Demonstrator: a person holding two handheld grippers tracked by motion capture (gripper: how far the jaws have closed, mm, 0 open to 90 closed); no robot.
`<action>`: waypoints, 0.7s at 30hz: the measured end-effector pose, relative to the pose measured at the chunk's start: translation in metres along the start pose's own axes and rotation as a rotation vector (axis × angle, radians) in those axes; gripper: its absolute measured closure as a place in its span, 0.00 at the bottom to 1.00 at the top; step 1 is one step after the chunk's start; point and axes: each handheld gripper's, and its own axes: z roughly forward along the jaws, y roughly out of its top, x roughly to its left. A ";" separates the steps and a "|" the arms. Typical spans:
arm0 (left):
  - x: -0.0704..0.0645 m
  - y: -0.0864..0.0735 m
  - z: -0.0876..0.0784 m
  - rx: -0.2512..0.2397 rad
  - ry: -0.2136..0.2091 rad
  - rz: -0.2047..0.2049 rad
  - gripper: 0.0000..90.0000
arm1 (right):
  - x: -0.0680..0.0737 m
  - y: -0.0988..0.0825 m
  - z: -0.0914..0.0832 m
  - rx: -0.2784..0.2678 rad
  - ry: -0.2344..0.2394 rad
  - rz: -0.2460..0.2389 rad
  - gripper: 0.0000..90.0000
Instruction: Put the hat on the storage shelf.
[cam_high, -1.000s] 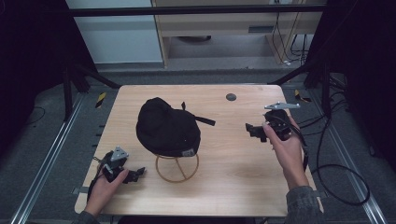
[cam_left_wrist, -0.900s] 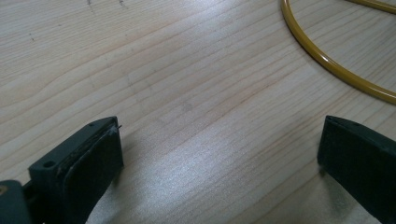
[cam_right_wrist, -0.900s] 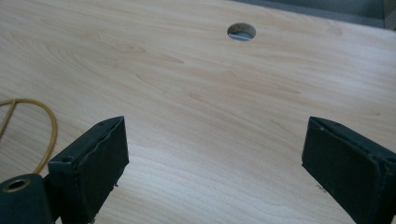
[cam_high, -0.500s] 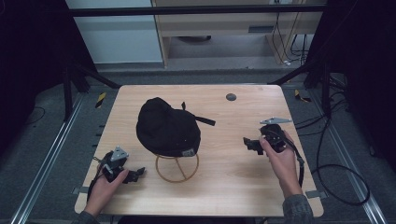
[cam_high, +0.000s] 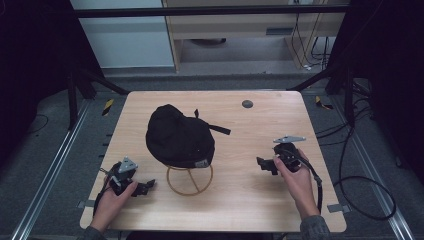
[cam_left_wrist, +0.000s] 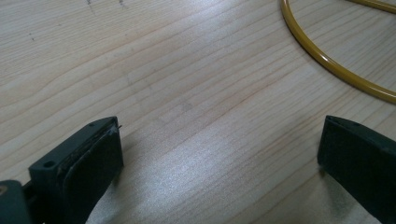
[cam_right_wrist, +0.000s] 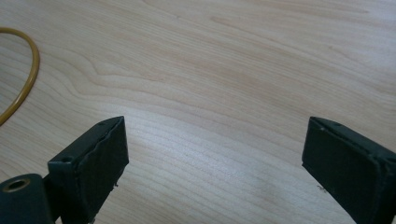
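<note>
high view | black cap (cam_high: 180, 137) on stand (cam_high: 190, 179) | l gripper (cam_high: 145, 187) + r gripper (cam_high: 264, 165) jaws apart

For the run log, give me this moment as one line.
left gripper: open, on table | right gripper: open, on table | black cap: on gold wire stand, untouched

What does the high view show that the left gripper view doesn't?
The high view alone has the black cap sitting on its stand, both hands, and the right gripper resting low on the table. The left gripper view alone gives a close look between the left gripper fingers, spread apart over bare wood. Both share the yellow wire ring and the wooden table.
</note>
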 end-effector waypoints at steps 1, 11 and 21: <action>0.000 0.000 0.000 0.000 0.000 0.000 0.00 | 0.001 -0.002 0.001 0.006 0.001 0.005 0.08; 0.000 0.000 0.000 0.000 0.001 0.001 0.00 | 0.010 -0.014 0.015 0.031 0.025 0.005 0.08; 0.000 0.000 -0.001 0.002 0.000 0.002 0.00 | 0.030 -0.017 0.027 0.055 0.049 -0.040 0.08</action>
